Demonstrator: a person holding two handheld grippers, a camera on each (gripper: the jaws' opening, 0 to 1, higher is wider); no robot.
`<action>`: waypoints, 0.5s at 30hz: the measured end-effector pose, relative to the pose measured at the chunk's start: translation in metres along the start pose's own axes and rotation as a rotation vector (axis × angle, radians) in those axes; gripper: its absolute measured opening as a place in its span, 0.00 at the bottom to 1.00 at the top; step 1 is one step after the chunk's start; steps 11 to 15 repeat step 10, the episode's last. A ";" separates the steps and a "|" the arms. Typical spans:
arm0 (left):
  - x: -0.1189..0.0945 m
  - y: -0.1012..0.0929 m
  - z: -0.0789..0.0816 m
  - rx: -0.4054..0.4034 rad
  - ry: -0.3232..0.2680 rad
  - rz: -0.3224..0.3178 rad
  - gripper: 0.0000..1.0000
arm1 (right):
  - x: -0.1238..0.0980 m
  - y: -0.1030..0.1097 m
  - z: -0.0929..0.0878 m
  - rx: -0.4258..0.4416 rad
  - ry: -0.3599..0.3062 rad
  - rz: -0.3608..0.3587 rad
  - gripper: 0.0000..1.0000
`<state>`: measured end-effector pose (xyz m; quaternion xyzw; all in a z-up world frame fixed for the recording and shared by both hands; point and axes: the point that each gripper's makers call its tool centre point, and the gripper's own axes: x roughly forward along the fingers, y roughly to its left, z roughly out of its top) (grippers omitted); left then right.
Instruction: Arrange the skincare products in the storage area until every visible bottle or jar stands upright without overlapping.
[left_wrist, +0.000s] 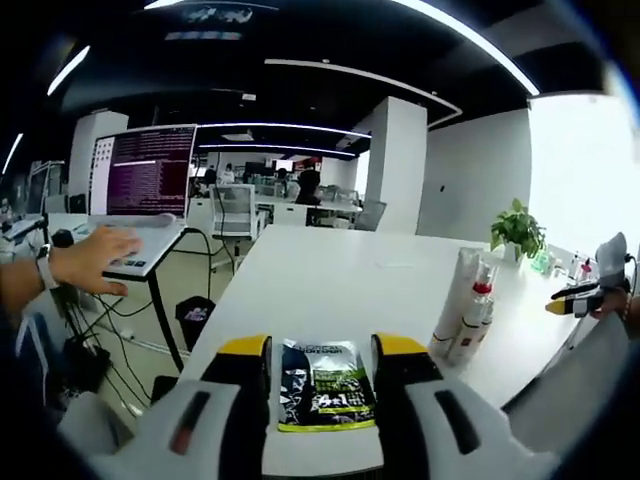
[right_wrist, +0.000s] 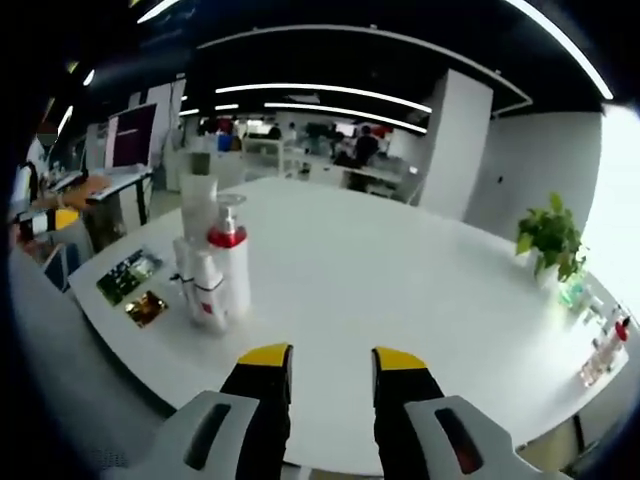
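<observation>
Left tool (left_wrist: 322, 352): your jaws spread around sachet (left_wrist: 325, 385) at bench (left_wrist: 340, 280) edge
Right tool (right_wrist: 327, 358): spread, empty
Bottles (right_wrist: 215, 265): upright, clustered

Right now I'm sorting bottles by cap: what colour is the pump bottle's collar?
Red, on the pump bottle; clearest in the right gripper view.

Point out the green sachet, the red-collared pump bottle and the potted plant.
green sachet (left_wrist: 325, 387), left gripper view, middle of its printed front.
pump bottle (right_wrist: 232, 268), right gripper view, its white body below the red collar.
potted plant (right_wrist: 549, 238), right gripper view, its leaves.
</observation>
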<state>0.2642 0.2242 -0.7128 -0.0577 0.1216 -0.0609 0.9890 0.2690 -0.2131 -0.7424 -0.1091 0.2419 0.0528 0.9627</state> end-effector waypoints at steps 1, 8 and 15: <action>0.000 0.001 0.000 -0.002 0.002 0.005 0.35 | 0.001 0.001 -0.001 -0.007 0.009 0.004 0.29; 0.000 -0.001 -0.002 0.002 0.014 0.005 0.33 | 0.003 0.005 -0.006 -0.047 0.046 0.031 0.28; 0.000 -0.001 -0.003 0.007 0.022 0.004 0.32 | 0.003 0.004 -0.007 -0.029 0.047 0.025 0.28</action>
